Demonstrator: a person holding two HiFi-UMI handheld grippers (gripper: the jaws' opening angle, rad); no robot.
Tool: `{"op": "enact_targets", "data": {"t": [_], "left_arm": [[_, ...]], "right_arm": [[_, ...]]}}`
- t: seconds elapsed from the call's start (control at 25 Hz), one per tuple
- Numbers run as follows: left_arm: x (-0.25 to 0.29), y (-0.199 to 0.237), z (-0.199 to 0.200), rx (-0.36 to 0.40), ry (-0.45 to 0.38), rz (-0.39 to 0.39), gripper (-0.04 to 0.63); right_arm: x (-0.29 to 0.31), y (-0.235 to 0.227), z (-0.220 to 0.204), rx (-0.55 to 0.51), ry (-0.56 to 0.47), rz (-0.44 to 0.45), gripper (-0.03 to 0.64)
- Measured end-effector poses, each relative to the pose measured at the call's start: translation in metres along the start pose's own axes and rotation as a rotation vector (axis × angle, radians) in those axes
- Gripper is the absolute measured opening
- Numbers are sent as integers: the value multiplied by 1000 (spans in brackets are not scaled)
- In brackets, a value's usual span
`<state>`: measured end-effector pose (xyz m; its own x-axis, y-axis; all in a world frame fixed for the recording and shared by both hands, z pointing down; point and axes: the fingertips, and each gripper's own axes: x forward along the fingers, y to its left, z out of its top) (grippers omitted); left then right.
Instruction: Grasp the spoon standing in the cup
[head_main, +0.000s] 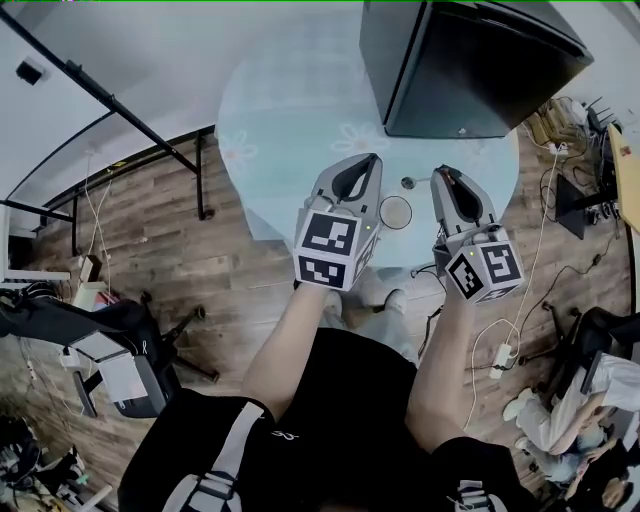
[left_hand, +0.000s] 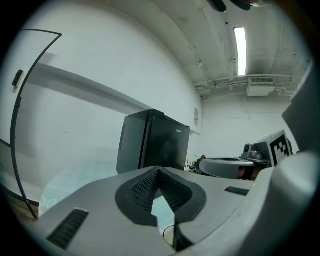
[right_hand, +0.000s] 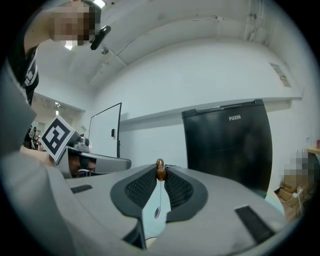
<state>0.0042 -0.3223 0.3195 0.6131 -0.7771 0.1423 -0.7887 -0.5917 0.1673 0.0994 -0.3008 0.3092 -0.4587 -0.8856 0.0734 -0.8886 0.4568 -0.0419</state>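
Above pale round surface (head_main: 280, 130): thin metal brown-knobbed spoon (right_hand: 160, 173) hanging vertical, bowl down, pinched in right hand-held gripper (right_hand: 160, 166); left hand-held gripper (left_hand: 159, 170) closed, empty.

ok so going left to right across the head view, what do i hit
black office chair → left gripper → cup on the table → right gripper, shut on the spoon
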Motion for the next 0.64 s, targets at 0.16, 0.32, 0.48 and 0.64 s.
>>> {"op": "enact_targets", "data": {"t": [0.16,0.32,0.48,0.64], "left_arm": [[-6,-6,17,30,-32,-24,5],[-9,-7,25,41,-49,-39,5],[-10,-10,31,46,-61,-52,5],[-13,-14,29,44,-59,-53,5]], "right_arm": [[-1,5,16,-38,-21,-16,51],[-3,10,25,-57,-30,-26,51],[-5,13,29,-71,-31,-35,51],[-7,18,27,-84,-21,-30,51]]}}
